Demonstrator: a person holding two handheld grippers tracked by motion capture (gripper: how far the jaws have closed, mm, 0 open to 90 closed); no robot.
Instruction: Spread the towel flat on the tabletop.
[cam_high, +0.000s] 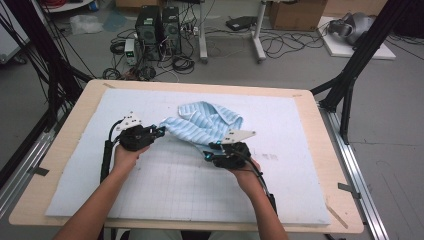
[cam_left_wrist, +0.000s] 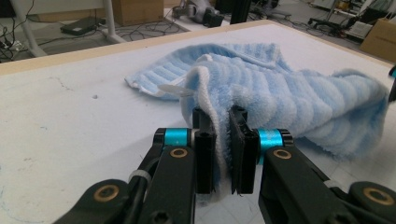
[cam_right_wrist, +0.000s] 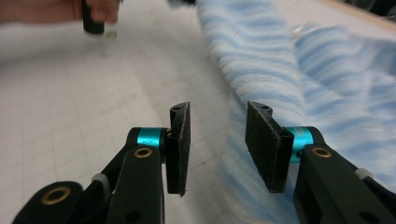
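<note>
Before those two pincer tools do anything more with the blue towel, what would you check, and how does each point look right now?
1. Left gripper clamped on the hem of the light blue striped terry towel: ok.
2. Right gripper gripping the towel: not ok, jaws open, cloth blurred beyond them.
3. Towel spread flat: not ok, bunched.
4. Towel lying on the white gridded mat: ok.
5. Right gripper beside the towel's near edge: ok.

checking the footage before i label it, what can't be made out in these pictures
- Right gripper view: the towel is motion-blurred, so its edge at the open right claw is unclear.
- Left gripper view: the towel edge inside the left claw is hidden by the pads.
- High view: the right claw is too small to judge.
</note>
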